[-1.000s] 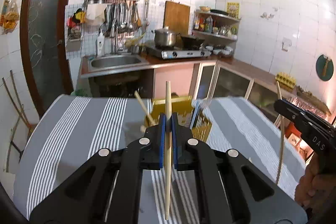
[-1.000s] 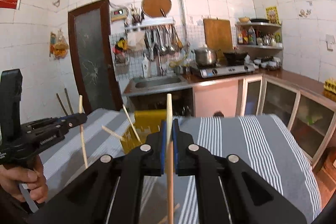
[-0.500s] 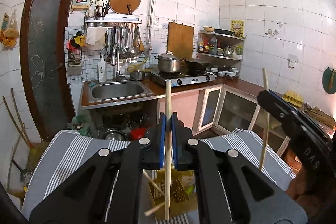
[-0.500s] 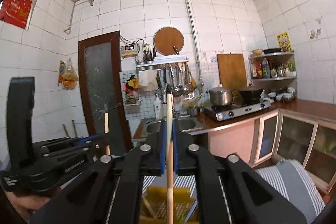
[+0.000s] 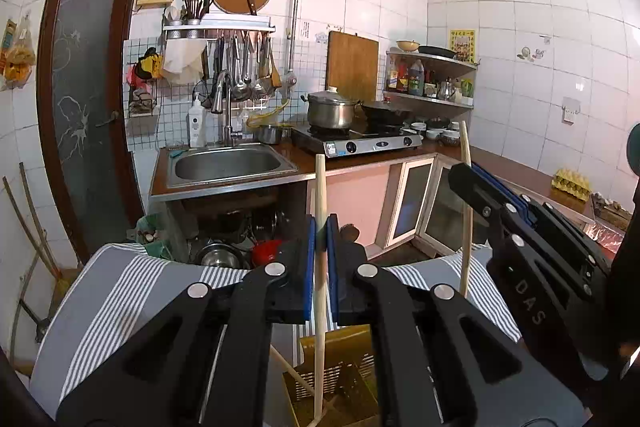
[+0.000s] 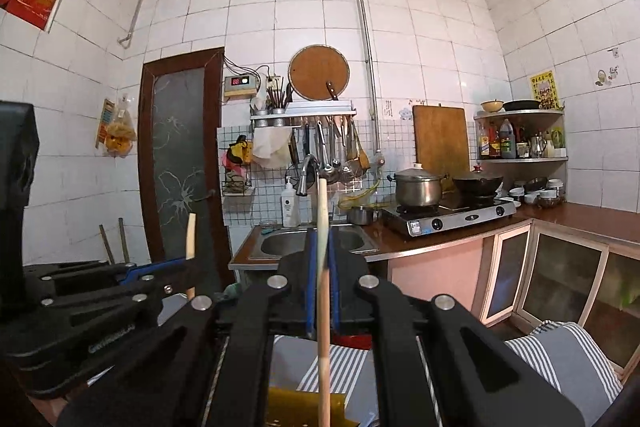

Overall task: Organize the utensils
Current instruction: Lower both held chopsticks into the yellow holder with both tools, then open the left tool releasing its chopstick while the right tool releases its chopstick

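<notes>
Here the two grippers stand side by side above a table covered with a grey striped cloth (image 5: pixel 120 299), both pointing toward the kitchen counter with the sink (image 5: pixel 228 167). The left gripper (image 5: pixel 320 259) tilts a little downward; its blue pads are pressed together on a wooden chopstick (image 5: pixel 320 267), which stands almost upright between them, with its lower end going down into the yellow basket (image 5: pixel 340 379). The right gripper (image 6: pixel 320 291) is held about level, and its jaws are also closed on a second chopstick (image 6: pixel 323 327), upright too, its lower end just above the rim of the same basket. From the left wrist view, the right gripper is seen at the right side, close by. The basket stands on the cloth under both tools. Inside it another chopstick (image 5: pixel 292 371) leans against the wall of the basket, slanted to the left.
</notes>
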The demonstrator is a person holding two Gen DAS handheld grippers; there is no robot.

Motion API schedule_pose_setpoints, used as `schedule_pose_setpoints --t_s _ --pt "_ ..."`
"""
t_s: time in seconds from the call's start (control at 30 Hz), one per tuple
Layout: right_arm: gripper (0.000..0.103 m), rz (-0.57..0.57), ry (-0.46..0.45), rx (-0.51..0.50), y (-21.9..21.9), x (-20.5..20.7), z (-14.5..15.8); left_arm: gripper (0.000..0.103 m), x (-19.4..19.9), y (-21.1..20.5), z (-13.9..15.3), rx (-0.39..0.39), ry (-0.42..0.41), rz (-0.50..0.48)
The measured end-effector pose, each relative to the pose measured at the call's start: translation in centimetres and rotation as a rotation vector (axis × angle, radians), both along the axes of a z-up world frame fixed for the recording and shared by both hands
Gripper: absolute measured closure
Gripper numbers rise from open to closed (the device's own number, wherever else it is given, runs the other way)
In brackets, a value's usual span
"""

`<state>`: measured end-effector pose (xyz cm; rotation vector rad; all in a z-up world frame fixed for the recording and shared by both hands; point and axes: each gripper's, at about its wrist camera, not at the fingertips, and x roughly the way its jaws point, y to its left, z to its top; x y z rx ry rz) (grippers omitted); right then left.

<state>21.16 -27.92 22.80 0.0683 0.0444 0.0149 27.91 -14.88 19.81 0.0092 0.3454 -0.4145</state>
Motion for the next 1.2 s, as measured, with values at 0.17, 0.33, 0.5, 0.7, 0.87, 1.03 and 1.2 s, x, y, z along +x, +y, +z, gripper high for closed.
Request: schedule_pose_setpoints --t_s 0.17,0.33,0.5,0.7,0.87,1.03,1.2 --pt "0.097 -0.007 0.014 -0.012 -0.1 0.6 -1.5 0.098 0.8 -0.5 -1.6 0.015 0.014 -0.002" --pt "0.096 -0.013 0.054 0.002 -0.7 -0.1 -2.4 0.09 1.2 0.3 -2.9 0.005 0.048 0.014" --pt "0.068 -0.027 0.065 0.02 -1.6 -2.8 -2.3 0.065 -0.3 2.1 -2.8 -0.037 0.045 0.029" --pt "0.055 -0.139 0.1 0.057 -5.3 -9.5 -2.0 0.051 -4.7 5.0 -2.6 -0.047 -0.015 0.037" --pt "0.045 -0.257 0.191 0.084 -9.4 -15.1 -3.0 0.041 -9.5 7.8 -4.0 -0.037 -0.027 0.049" --pt "0.041 -0.319 0.286 0.115 -11.5 -20.4 -5.4 0.034 -14.2 10.5 -6.9 0.013 -0.04 0.091" --pt "0.039 -0.321 0.367 0.124 -10.8 -24.4 -8.6 0.03 -17.0 13.2 -10.6 0.054 0.011 0.105"
